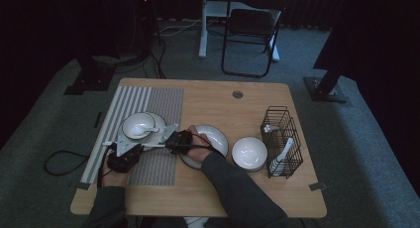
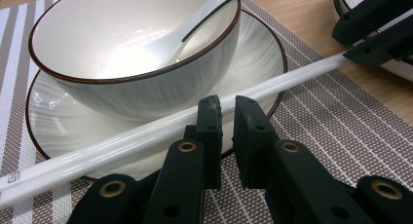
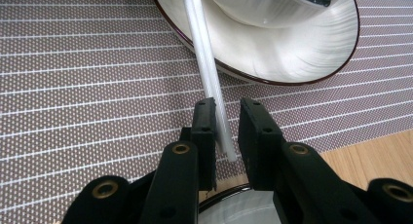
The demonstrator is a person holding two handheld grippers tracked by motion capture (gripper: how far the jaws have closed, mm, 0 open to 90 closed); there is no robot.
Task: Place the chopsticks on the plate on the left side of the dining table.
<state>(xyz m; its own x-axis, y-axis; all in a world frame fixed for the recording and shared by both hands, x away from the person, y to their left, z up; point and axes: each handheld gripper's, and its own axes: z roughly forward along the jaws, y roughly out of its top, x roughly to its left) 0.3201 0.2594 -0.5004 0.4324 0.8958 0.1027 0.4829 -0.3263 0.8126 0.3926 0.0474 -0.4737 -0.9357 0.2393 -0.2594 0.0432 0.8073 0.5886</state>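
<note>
Chopsticks [image 3: 210,83] lie between both grippers' narrowly parted fingers (against the plate [image 2: 263,53]), neither pair visibly clamping.

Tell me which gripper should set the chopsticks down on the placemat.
Probably right: the right gripper has the chopsticks' tips between its jaws, low over the placemat. The left gripper sits in front of their middle.

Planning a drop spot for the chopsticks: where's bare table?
Free: the wooden tabletop beyond the empty white plate, and its near edge. Crowded: the brown striped placemat by the white bowl on its saucer, and around the black wire basket.
</note>
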